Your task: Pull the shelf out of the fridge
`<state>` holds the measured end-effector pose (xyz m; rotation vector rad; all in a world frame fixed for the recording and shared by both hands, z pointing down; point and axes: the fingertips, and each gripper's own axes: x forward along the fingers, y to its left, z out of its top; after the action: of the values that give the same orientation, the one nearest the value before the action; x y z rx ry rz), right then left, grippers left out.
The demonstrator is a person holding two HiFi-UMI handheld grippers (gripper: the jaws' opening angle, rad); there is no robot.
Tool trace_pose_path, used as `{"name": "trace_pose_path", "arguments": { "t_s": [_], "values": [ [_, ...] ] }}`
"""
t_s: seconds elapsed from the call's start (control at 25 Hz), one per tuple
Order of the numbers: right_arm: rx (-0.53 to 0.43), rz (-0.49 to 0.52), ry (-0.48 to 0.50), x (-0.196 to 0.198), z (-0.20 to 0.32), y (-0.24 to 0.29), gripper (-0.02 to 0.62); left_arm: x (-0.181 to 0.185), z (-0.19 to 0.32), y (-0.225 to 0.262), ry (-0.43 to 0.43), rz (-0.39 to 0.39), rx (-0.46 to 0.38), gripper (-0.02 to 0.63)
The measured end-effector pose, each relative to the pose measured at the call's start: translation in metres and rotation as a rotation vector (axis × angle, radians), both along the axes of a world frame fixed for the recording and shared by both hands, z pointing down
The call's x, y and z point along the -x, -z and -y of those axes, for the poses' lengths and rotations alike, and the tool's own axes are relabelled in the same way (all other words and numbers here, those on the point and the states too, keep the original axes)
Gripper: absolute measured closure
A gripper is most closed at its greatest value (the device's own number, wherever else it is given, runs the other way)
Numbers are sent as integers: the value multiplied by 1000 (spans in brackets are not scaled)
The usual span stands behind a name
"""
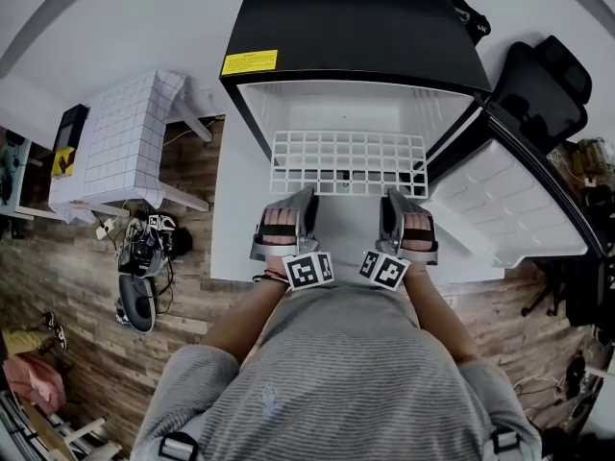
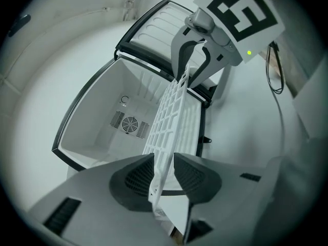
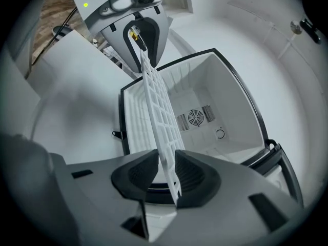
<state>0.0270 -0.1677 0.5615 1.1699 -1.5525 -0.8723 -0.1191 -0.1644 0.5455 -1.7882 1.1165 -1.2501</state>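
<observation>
A black mini fridge (image 1: 356, 27) stands with its door (image 1: 509, 200) swung open to the right. The white grid shelf (image 1: 348, 161) sticks out of its front, level. In the left gripper view, the shelf's (image 2: 174, 111) near edge runs between the jaws of my left gripper (image 2: 164, 176), with a slim gap beside it, so that gripper is open around it. My right gripper (image 3: 166, 173) is shut on the same edge of the shelf (image 3: 156, 111). In the head view, the left gripper (image 1: 291, 203) and right gripper (image 1: 402, 203) sit side by side at the shelf's front edge.
The fridge's empty white inside (image 2: 102, 117) has a round fan vent (image 2: 130, 124) on its back wall. A white grid-patterned table (image 1: 130, 137) stands at the left, a black office chair (image 1: 543, 84) at the right. Shoes and clutter (image 1: 144, 257) lie on the wooden floor.
</observation>
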Motion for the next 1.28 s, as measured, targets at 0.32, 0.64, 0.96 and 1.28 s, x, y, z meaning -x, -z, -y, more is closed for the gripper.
{"name": "trace_pose_path", "arguments": {
  "t_s": [0.32,0.64,0.96,1.28],
  "values": [
    [3,163,49,6,-22,27,468,-9,-14,22,-17,-95,13,499],
    [215,831,70,21,-21,50,577,-24,-13,34,60,-608,189,515],
    [336,1200,255,51,-29,90,583,-51,-24,67,-104,-1014,256,595],
    [375,1322,264,48,-32,101,583,-52,-30,81,-159,-1209,304,595]
  ]
}}
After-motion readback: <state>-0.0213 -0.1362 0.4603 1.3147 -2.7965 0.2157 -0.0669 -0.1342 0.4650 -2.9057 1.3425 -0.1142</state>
